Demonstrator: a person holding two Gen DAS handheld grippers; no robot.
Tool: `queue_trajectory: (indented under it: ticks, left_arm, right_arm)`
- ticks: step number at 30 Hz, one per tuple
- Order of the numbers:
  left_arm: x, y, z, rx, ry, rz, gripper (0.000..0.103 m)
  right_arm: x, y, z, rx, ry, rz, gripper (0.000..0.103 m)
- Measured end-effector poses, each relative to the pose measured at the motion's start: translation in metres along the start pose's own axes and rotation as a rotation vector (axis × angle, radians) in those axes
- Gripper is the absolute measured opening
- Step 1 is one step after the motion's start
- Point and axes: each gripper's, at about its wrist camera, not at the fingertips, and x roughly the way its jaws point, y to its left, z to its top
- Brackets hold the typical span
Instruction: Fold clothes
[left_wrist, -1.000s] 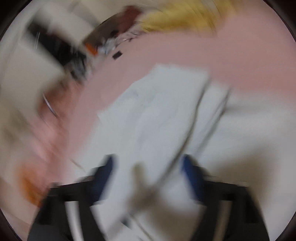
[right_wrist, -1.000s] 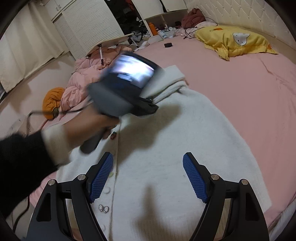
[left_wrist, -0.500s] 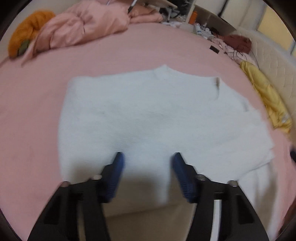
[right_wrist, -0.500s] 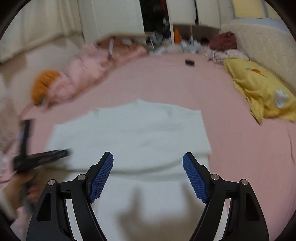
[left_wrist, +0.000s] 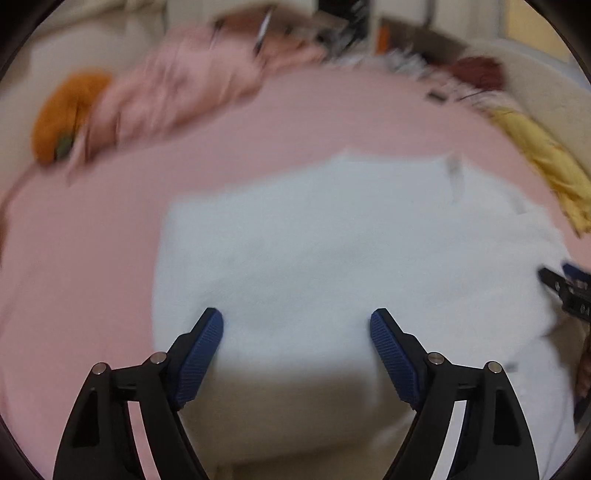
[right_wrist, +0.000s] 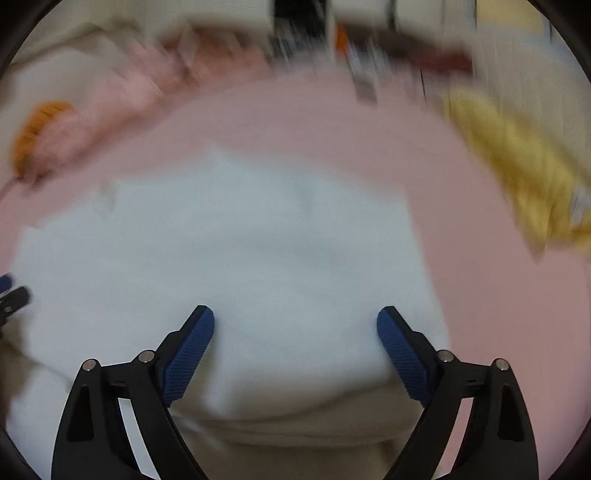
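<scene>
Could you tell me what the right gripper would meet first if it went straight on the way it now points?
Most likely the white sweater spread on the pink bed; the open right gripper points at it, though blur leaves depth unclear.

My left gripper (left_wrist: 296, 325) is spread wide, its blue pads (left_wrist: 199, 360) well apart with nothing between them. My right gripper (right_wrist: 295, 323) is spread just as wide, and it holds nothing either. Each one shows at the edge of the other's view, side by side, both pointing forward.

left gripper (left_wrist: 296, 323) jaws spread wider, both grippers seemingly nearer white garment's (left_wrist: 332, 251) near edge
</scene>
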Motion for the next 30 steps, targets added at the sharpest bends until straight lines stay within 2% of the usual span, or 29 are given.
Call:
queue_trajectory:
  ticks: [3,6,7,9,11,12,15,17,19,23,25,26,28,30]
  left_arm:
    - [0.005,-0.009,0.001,0.059,-0.002,0.055,0.085]
    - [-0.004,-0.007,0.010,0.055,0.045,0.060,0.082]
    - [-0.017,-0.005,0.011,0.058,0.044,0.076,0.081]
    - [-0.045,-0.002,0.011,0.067,0.036,0.107,0.080]
    - [-0.085,-0.001,0.001,0.089,-0.009,0.134,0.080]
    - [-0.105,-0.001,-0.006,0.096,-0.026,0.140,0.081]
    - [-0.159,-0.006,-0.038,0.083,-0.038,0.100,0.084]
    - [-0.191,-0.012,-0.066,0.070,-0.053,0.073,0.085]
    - [-0.217,-0.019,-0.099,0.064,-0.066,0.051,0.085]
    - [-0.244,-0.031,-0.176,0.045,-0.048,0.012,0.085]
    - [-0.249,-0.032,-0.225,-0.004,-0.027,-0.001,0.085]
    - [-0.249,-0.031,-0.239,-0.024,-0.010,-0.025,0.085]
    - [-0.248,-0.031,-0.246,-0.044,0.034,-0.066,0.085]
    - [-0.253,-0.027,-0.245,-0.094,0.021,-0.098,0.085]
  right_arm:
    - [0.005,-0.002,0.001,-0.015,0.025,-0.002,0.102]
    - [0.008,0.000,0.012,-0.045,0.082,-0.032,0.102]
    - [-0.004,0.000,0.014,-0.041,0.063,-0.026,0.101]
    - [-0.048,-0.001,0.017,-0.011,-0.042,0.014,0.101]
    - [-0.097,0.001,0.009,0.023,-0.141,0.030,0.102]
    - [-0.121,0.004,0.000,0.037,-0.157,0.032,0.102]
    - [-0.179,0.015,-0.042,0.050,-0.125,0.053,0.102]
    - [-0.209,0.022,-0.073,0.074,-0.136,0.059,0.102]
    - [-0.234,0.036,-0.109,0.078,-0.124,0.035,0.102]
    - [-0.275,0.059,-0.190,0.057,-0.120,-0.001,0.102]
    - [-0.289,0.068,-0.221,0.038,-0.118,-0.001,0.102]
    - [-0.294,0.069,-0.225,0.028,-0.122,0.013,0.102]
    - [-0.304,0.073,-0.223,-0.001,-0.149,0.025,0.102]
    - [-0.314,0.077,-0.221,-0.026,-0.183,0.014,0.102]
